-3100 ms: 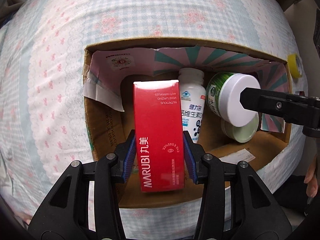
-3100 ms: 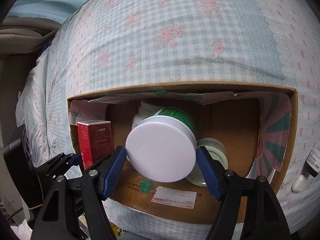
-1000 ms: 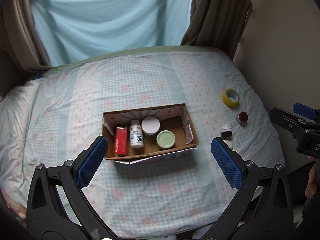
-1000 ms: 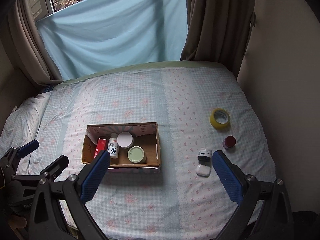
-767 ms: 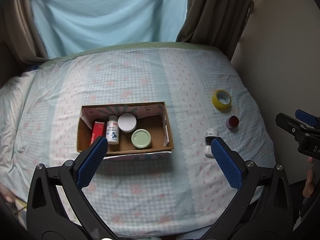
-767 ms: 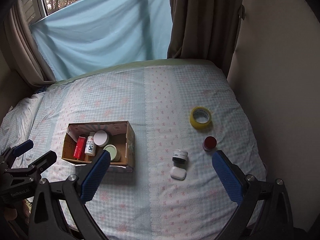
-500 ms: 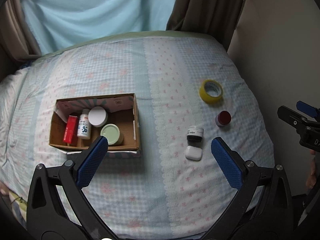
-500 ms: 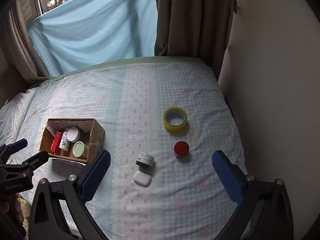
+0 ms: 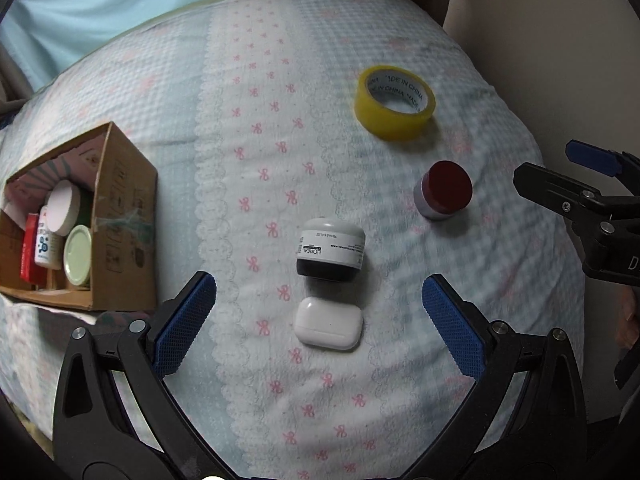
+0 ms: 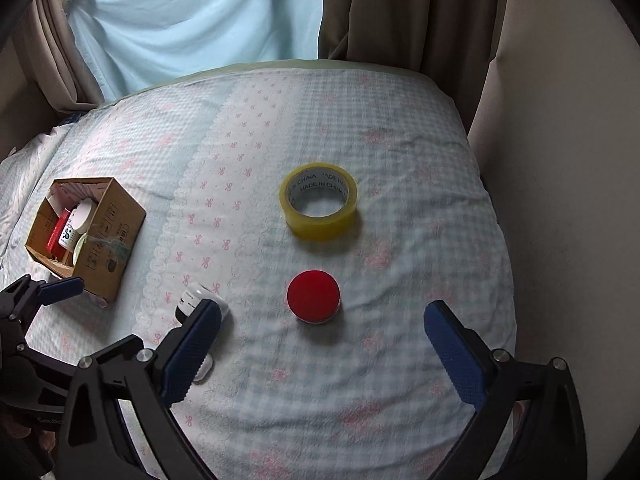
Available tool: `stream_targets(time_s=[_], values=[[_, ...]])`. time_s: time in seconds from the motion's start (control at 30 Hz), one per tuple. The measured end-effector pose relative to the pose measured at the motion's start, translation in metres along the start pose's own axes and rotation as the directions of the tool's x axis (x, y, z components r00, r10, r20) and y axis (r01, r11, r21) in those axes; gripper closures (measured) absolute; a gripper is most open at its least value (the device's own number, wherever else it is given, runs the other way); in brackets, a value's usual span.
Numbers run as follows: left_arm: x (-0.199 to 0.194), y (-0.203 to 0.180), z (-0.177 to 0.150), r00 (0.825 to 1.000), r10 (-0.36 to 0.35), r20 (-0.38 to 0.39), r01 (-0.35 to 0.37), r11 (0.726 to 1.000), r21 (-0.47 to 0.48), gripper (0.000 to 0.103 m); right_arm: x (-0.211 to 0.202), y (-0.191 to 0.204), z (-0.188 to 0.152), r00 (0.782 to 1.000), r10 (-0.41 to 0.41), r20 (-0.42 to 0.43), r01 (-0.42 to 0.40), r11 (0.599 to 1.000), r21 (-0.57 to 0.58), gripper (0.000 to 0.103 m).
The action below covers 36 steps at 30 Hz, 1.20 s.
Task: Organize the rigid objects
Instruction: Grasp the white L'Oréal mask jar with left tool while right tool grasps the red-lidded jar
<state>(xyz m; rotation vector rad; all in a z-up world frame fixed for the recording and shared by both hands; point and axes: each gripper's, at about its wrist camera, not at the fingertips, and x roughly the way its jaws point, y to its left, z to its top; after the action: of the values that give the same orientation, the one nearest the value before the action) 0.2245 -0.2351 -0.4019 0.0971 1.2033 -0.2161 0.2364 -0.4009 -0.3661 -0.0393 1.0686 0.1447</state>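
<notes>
Red-lidded jar [image 10: 313,297] upright on bedspread [image 10: 400,240] (right gripper [image 10: 324,350] spread wide)

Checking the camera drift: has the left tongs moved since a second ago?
Yes. The left tongs moved right, away from the cardboard box, now over the white case.

A bed takes up most of both views, covered by a pale blue and white checked bedspread [image 10: 400,184] printed with small pink bows and flowers, with scalloped lace-like bands running from 12 toward 6 o'clock. A light blue sheet [image 10: 192,20] hangs across the window at 11 to 12 o'clock behind the bed's far edge, its folds loose. Brown curtains [image 10: 400,8] hang at 1 o'clock, and a paler beige curtain [image 10: 52,56] at 10 o'clock. A plain cream wall [image 10: 568,160] fills the 3 o'clock side, just beside the bed edge.
</notes>
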Motion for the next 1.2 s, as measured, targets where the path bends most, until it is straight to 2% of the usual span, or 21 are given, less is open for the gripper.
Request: stream_targets(time_s=[0.1,0.13,0.23,0.3,0.37,0.5,0.6,0.63,0.67,0.73,0.83,1.0,1.2], values=[[0.039,-0.004,-0.001,1.0,0.018,-0.013,-0.018,1.0,0.02,0.001,0.035,-0.003,-0.005,1.0,0.016,-0.005,-0.016,0.999,-0.051,0.002],[0.049,-0.003,-0.001,1.0,0.02,-0.015,-0.02,1.0,0.022,0.005,0.047,-0.002,-0.008,1.0,0.022,-0.005,-0.022,0.997,-0.072,0.002],[0.066,-0.003,-0.002,1.0,0.017,-0.01,-0.017,0.999,0.037,0.008,0.078,0.0,-0.014,0.999,0.044,-0.023,-0.047,0.992,-0.117,0.003],[0.076,-0.005,-0.004,1.0,0.021,-0.005,-0.021,0.998,0.063,0.009,0.094,0.001,-0.018,0.997,0.065,-0.036,-0.069,0.989,-0.132,0.01],[0.083,-0.008,-0.005,1.0,0.019,-0.008,-0.018,0.997,0.082,0.018,0.107,0.004,-0.022,0.997,0.06,-0.042,-0.065,0.987,-0.147,0.016],[0.093,-0.012,-0.003,1.0,0.007,-0.022,-0.004,0.995,0.095,0.025,0.121,0.006,-0.023,0.998,0.056,-0.034,-0.061,0.988,-0.143,0.019],[0.095,-0.014,0.001,1.0,-0.004,-0.02,0.006,0.995,0.103,0.026,0.127,0.007,-0.021,0.998,0.048,-0.042,-0.054,0.987,-0.151,0.035],[0.096,-0.015,0.002,1.0,-0.008,-0.022,0.01,0.994,0.107,0.027,0.129,0.007,-0.021,0.998,0.045,-0.05,-0.052,0.987,-0.155,0.045],[0.096,-0.015,0.004,1.0,-0.016,-0.024,0.019,0.994,0.108,0.036,0.131,0.007,-0.021,0.997,0.044,-0.06,-0.053,0.986,-0.155,0.052],[0.098,-0.014,0.006,1.0,-0.003,-0.031,0.007,0.994,0.106,0.048,0.132,0.008,-0.019,0.997,0.039,-0.063,-0.048,0.987,-0.156,0.052],[0.098,-0.008,0.009,0.999,-0.039,-0.036,0.042,0.996,0.082,0.048,0.131,0.007,-0.019,0.997,0.038,-0.072,-0.048,0.99,-0.132,0.052],[0.091,-0.007,0.012,0.999,-0.032,-0.029,0.035,0.994,0.103,0.049,0.124,0.006,-0.019,0.996,0.032,-0.08,-0.039,0.996,-0.086,0.052],[0.056,-0.003,0.023,0.999,-0.04,0.016,0.039,0.996,0.082,0.049,0.09,0.003,-0.012,0.998,0.018,-0.054,-0.021,0.998,-0.052,0.052]])
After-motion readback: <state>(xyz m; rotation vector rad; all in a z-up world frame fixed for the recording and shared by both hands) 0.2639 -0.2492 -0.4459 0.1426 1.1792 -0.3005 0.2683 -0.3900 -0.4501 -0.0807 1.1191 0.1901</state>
